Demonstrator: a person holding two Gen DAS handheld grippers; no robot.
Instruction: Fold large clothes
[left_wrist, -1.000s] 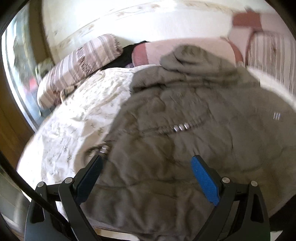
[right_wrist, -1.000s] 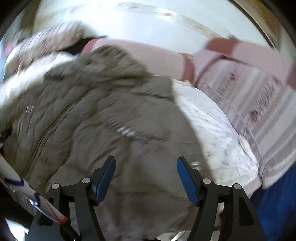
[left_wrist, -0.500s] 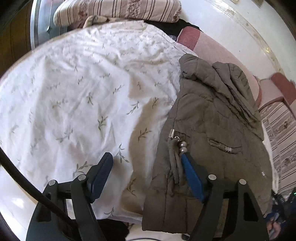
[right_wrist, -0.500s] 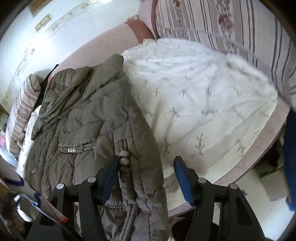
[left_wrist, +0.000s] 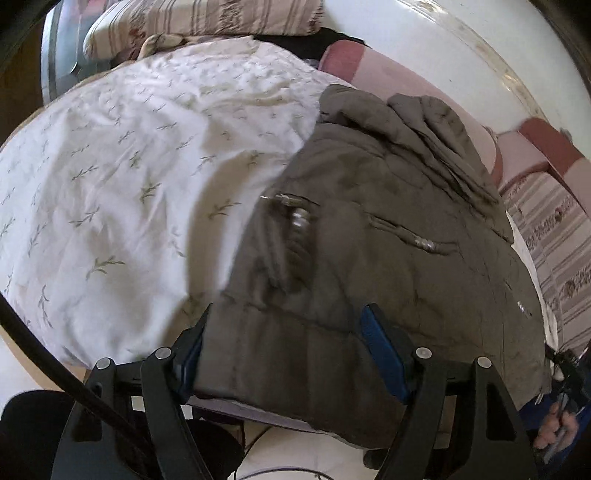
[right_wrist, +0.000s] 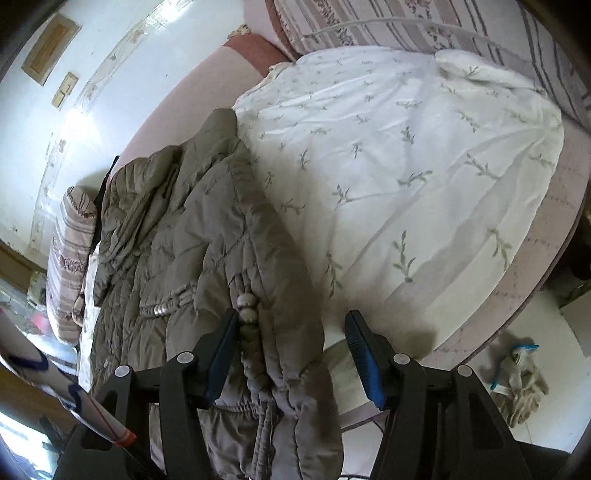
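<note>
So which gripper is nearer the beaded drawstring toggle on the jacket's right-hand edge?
Right. The right gripper straddles that jacket edge, the beaded toggle beside its left finger. The left gripper straddles the hem at the opposite side.

Quilted jacket (left_wrist: 388, 236), grey-brown, hooded, on bed

Padded coat lies spread flat on the white leaf-print bedsheet (left_wrist: 122, 177); hood bunched at the 1 o'clock end in the left wrist view, hem hanging over the bed's near edge at 6 o'clock. A gathered waist seam with metallic beads (right_wrist: 173, 301) runs across the body. A beaded drawcord (right_wrist: 248, 314) lies along the folded-in side, toward 6 o'clock in the right wrist view.
</note>
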